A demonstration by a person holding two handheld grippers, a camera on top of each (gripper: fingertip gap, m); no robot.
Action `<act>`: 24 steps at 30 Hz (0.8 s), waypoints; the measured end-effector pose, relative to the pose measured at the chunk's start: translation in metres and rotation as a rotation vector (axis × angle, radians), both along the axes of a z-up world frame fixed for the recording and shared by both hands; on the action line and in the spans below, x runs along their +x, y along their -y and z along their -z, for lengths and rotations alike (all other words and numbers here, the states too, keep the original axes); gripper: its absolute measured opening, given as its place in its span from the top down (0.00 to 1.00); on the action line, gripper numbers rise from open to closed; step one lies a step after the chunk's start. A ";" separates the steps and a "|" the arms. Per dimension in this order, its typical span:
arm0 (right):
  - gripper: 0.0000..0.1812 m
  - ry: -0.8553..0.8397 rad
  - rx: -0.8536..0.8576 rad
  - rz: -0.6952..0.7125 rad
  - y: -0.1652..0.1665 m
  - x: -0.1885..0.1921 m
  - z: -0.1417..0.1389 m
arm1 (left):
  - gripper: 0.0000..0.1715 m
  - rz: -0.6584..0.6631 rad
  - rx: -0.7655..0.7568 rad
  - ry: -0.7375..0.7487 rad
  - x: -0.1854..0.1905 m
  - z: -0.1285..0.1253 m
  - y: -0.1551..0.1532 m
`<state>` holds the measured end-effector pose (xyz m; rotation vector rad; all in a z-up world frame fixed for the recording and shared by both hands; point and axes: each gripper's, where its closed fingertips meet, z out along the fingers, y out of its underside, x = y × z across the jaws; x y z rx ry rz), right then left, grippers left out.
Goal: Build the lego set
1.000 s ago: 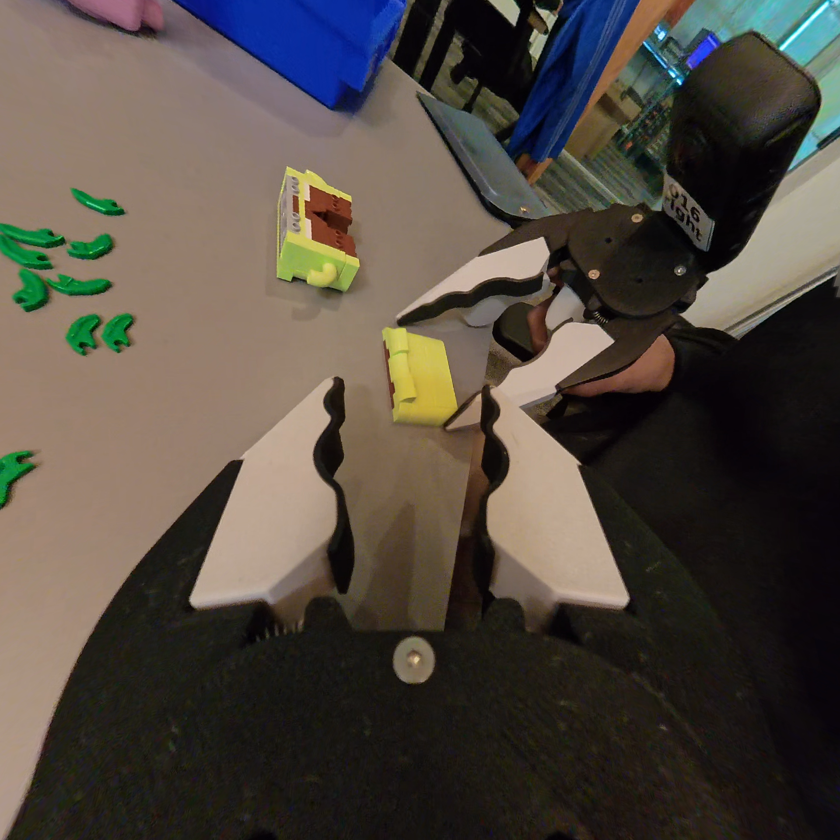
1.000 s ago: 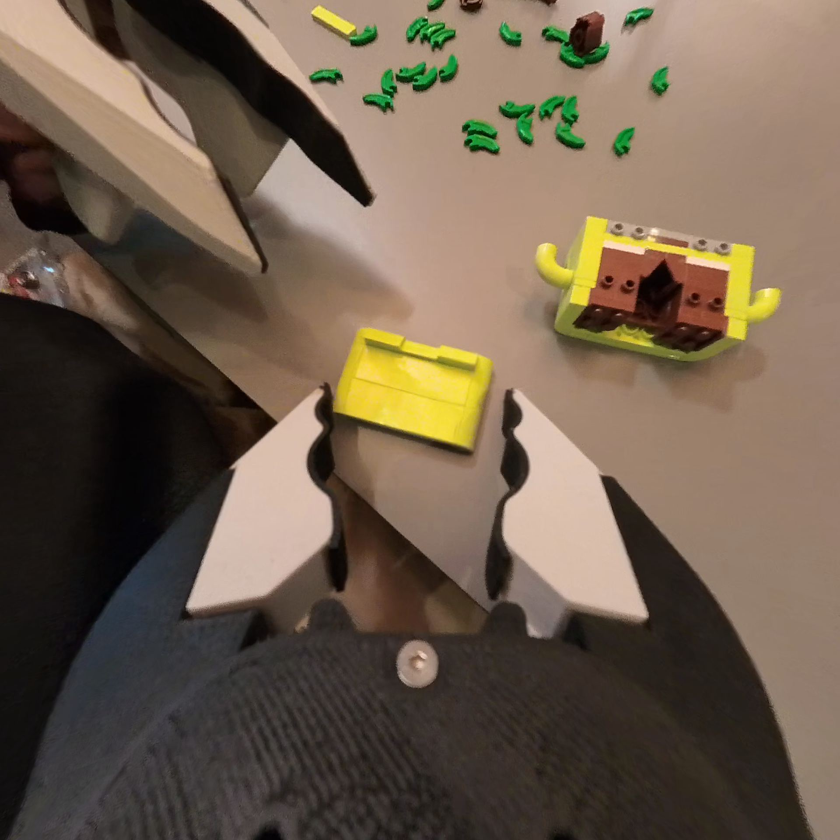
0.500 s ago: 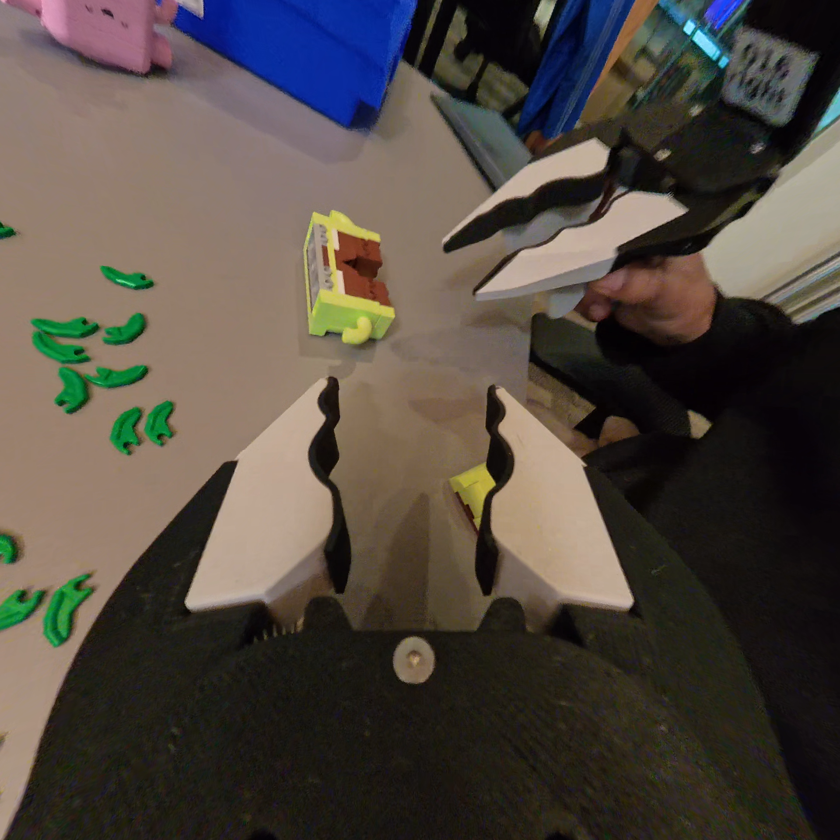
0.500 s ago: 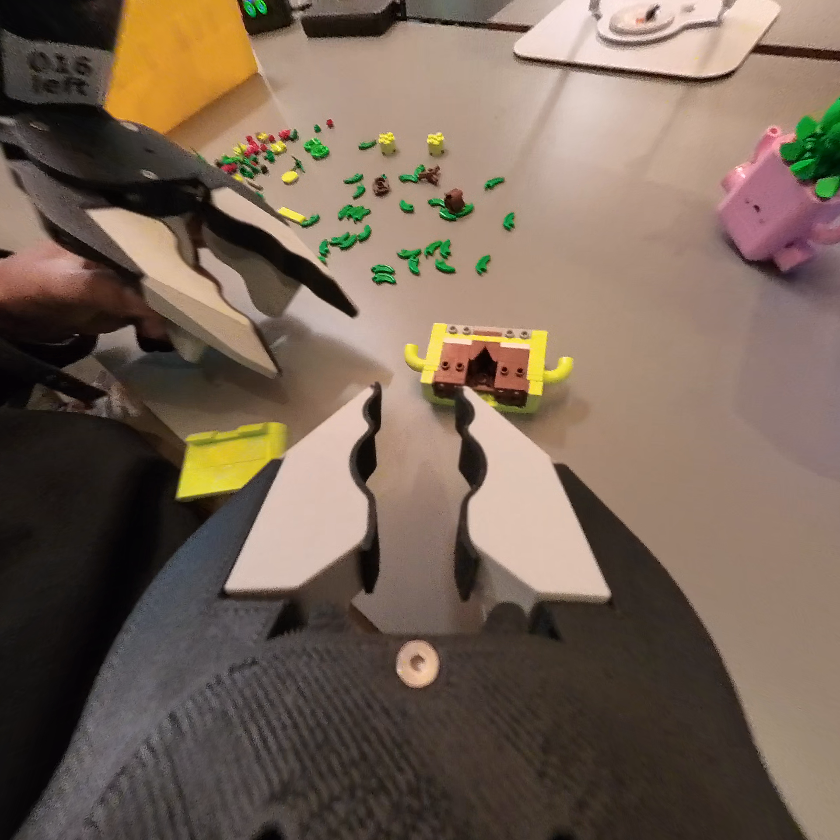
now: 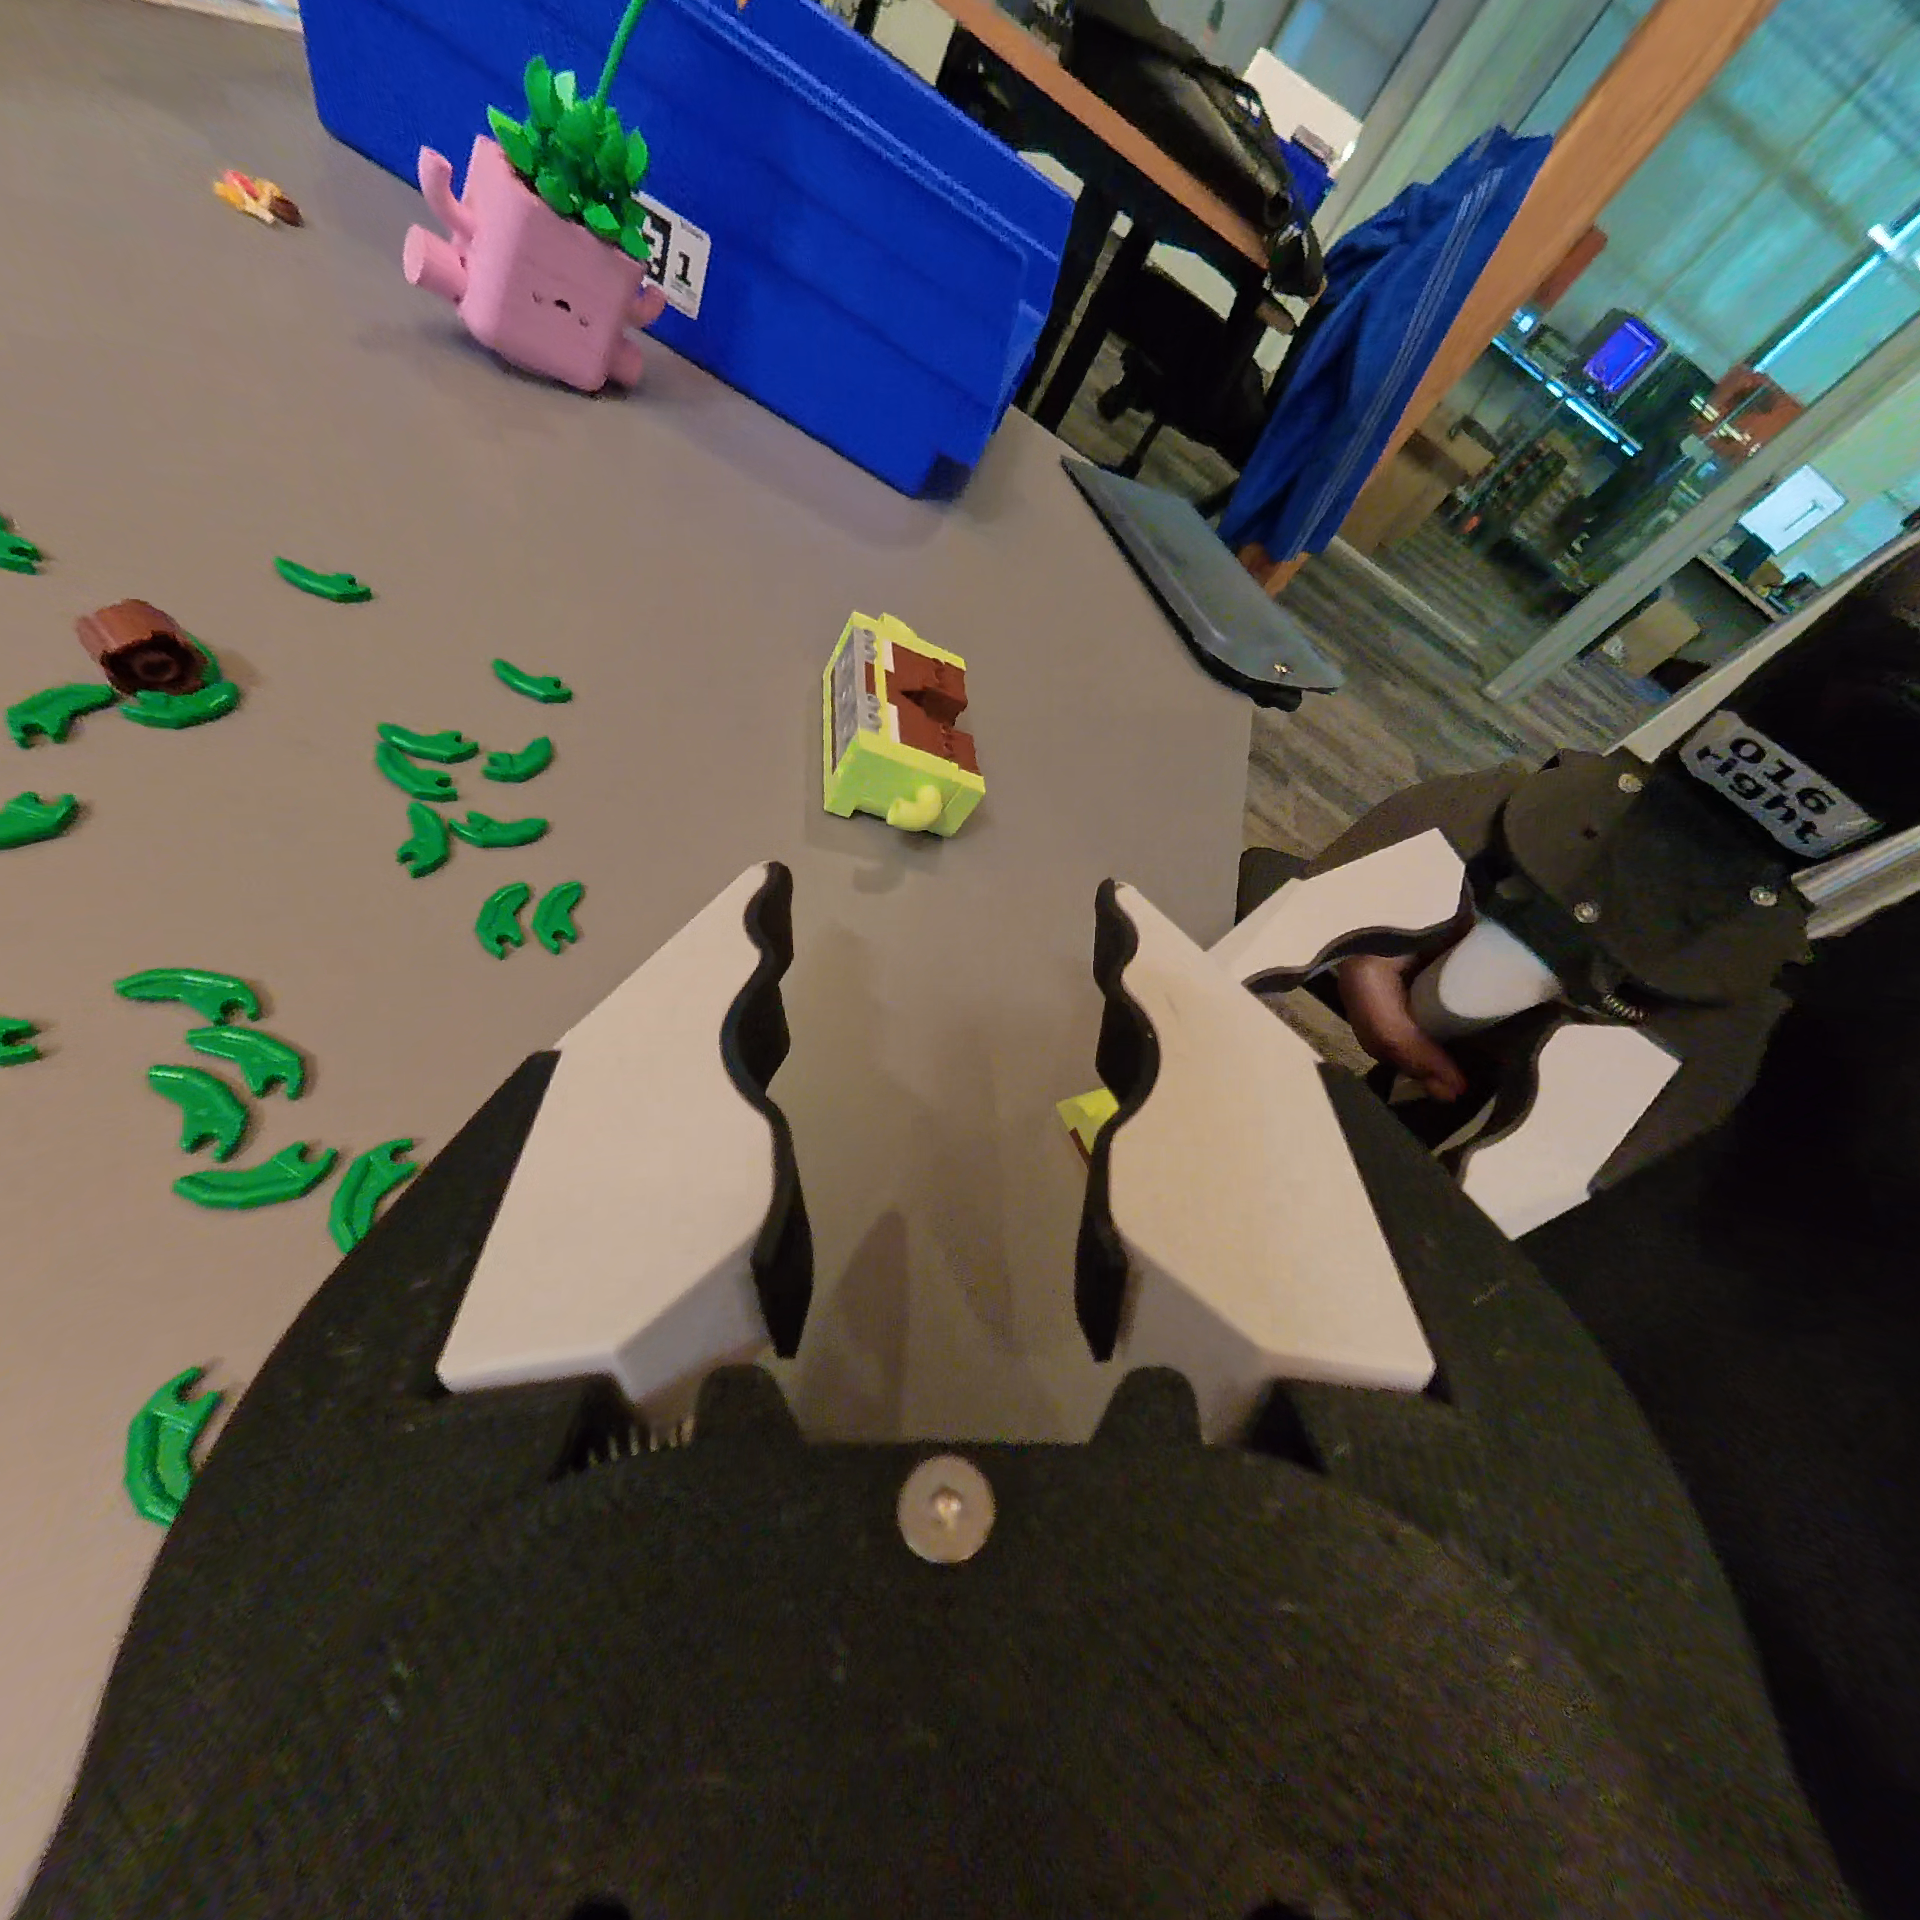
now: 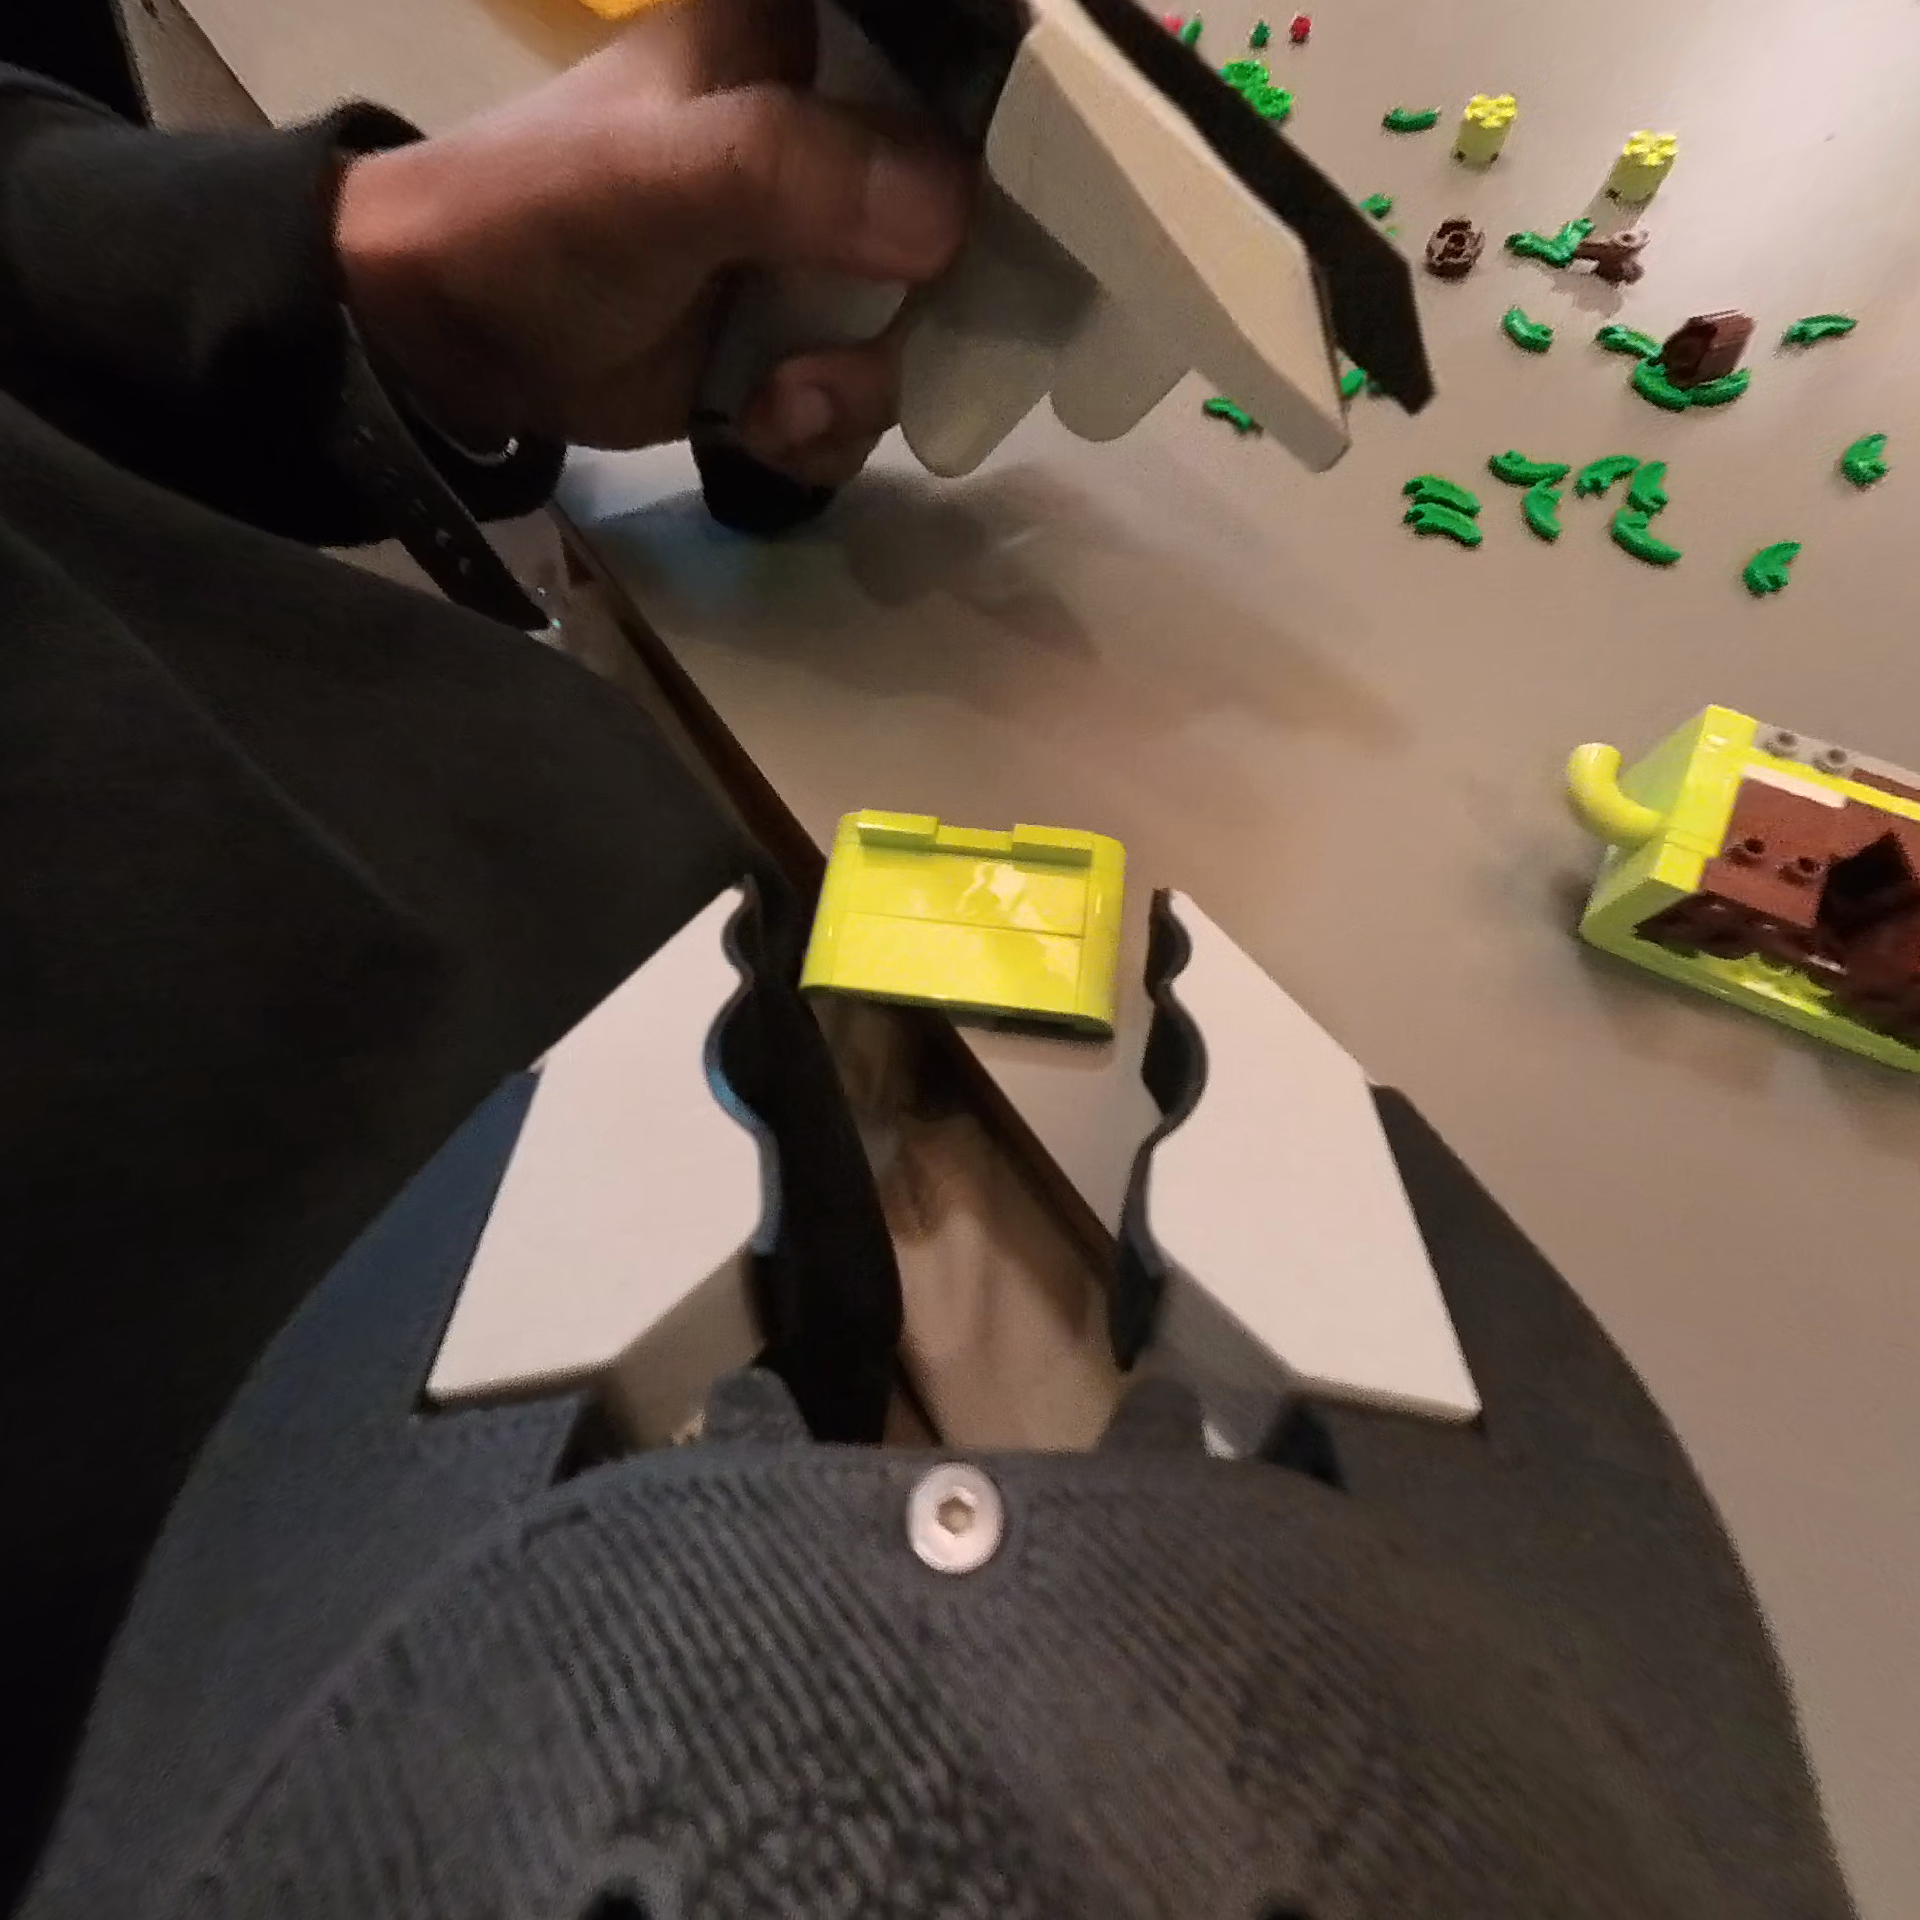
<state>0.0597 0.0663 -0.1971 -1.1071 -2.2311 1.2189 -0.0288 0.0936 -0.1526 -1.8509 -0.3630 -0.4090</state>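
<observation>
The right gripper (image 6: pixel 951 935) is hanging over the table (image 6: pixel 1299 727) edge with its fingers spread wide and holding nothing; the lime panel (image 6: pixel 966 925) is lying flat between the fingertips without touching either, one corner overhanging the edge, which probably is why the approach is coming from off the table. The left gripper (image 5: pixel 940 904) is likewise standing wide open and empty, raised clear of the surface, apparently keeping out of the way; only a sliver of the panel (image 5: pixel 1086 1112) is showing behind its right finger. The lime and brown body (image 6: pixel 1766 894) is lying on its side at 2 o'clock from the panel, well apart, brown studded face exposed, presumably awaiting the panel. Green leaf pieces (image 5: pixel 426 774) are lying scattered at 10 o'clock of the left gripper; a pink pot figure (image 5: pixel 540 275) is standing far off at 11 o'clock. Against half a second ago, the right gripper is now wider and straddling the panel rather than aiming at the body.
</observation>
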 end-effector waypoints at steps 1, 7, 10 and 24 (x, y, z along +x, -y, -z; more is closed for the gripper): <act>0.59 0.001 0.017 -0.001 0.000 -0.001 0.002 | 0.67 0.000 0.004 -0.006 0.001 -0.001 0.000; 0.59 0.062 0.074 0.011 0.000 -0.003 0.013 | 0.68 -0.005 0.012 -0.041 0.009 0.000 0.003; 0.60 0.065 0.108 0.031 -0.005 -0.007 0.015 | 0.68 -0.017 0.023 -0.050 0.007 -0.002 0.005; 0.64 0.099 0.133 0.109 -0.042 -0.026 0.017 | 0.69 -0.019 0.060 0.001 0.000 -0.005 0.005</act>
